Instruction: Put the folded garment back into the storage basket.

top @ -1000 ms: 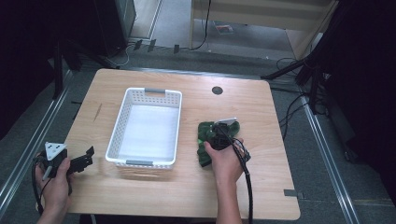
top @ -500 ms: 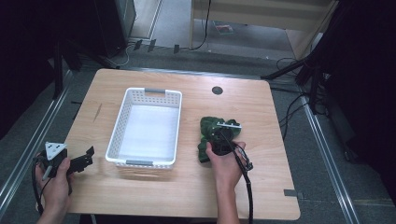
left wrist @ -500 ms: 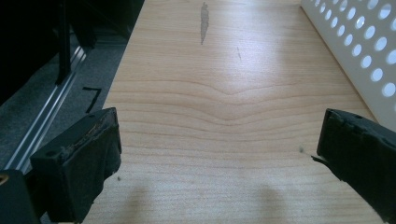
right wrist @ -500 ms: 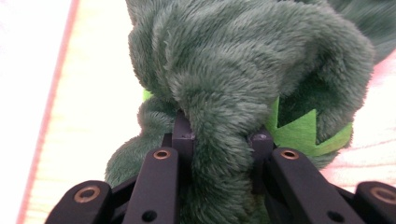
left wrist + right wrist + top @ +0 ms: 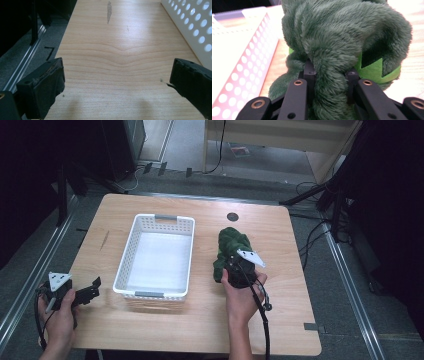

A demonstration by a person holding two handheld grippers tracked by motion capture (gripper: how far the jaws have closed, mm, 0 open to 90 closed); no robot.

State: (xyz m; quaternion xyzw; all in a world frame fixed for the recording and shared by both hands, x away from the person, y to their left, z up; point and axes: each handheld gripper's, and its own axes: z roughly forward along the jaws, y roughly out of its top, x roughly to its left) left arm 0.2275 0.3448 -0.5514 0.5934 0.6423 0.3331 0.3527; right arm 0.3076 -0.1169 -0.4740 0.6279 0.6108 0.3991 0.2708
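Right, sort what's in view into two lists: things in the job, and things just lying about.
In the job:
- green plush toy, clamped in the right gripper
- white basket, beside the toy
- left gripper, open over bare table, holding nothing

Lying about:
- table
- round hole in the tabletop
- cables on the floor
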